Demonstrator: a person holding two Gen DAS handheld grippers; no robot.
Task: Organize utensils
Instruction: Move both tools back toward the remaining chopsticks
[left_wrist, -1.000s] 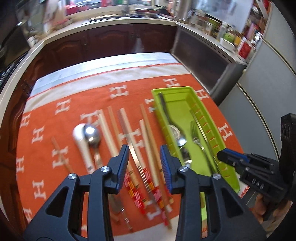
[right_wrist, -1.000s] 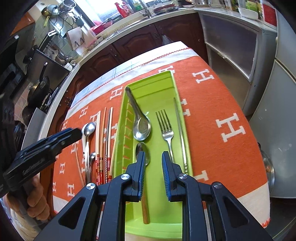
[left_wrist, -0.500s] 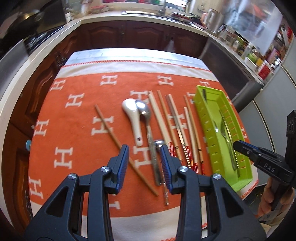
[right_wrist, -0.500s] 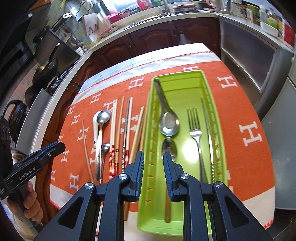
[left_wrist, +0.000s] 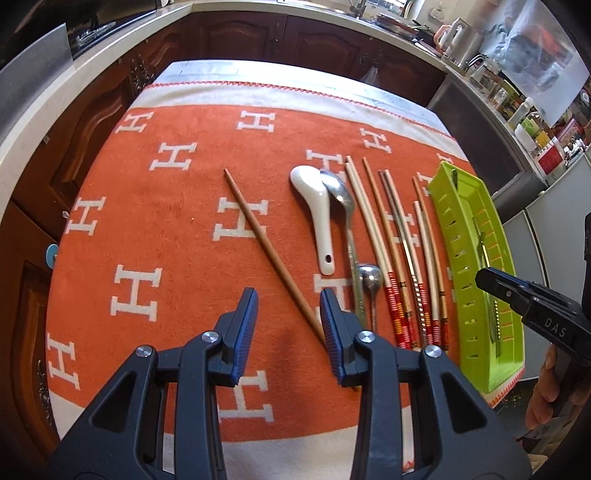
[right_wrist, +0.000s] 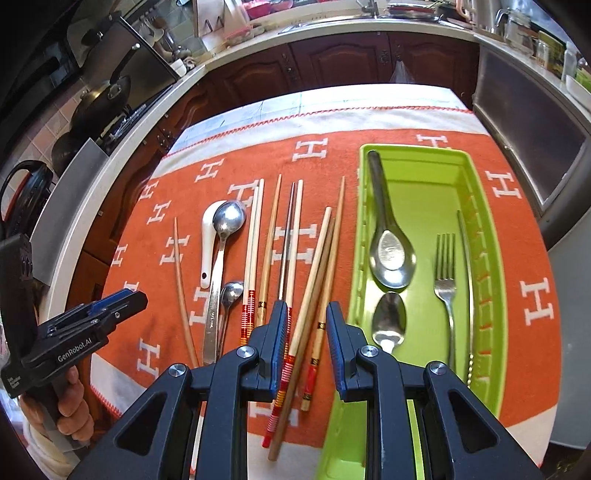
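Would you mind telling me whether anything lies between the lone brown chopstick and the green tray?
Yes: the white spoon, two metal spoons and a row of chopsticks lie between the brown chopstick and the green tray.

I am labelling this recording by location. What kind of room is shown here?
Most likely a home kitchen: dark wooden cabinets under a pale countertop, a frying pan on the stove, and a green cutlery tray on the orange tablecloth.

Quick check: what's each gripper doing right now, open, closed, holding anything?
Left gripper: open, empty, above the lone brown chopstick.
Right gripper: open, empty, over the chopsticks beside the green tray.
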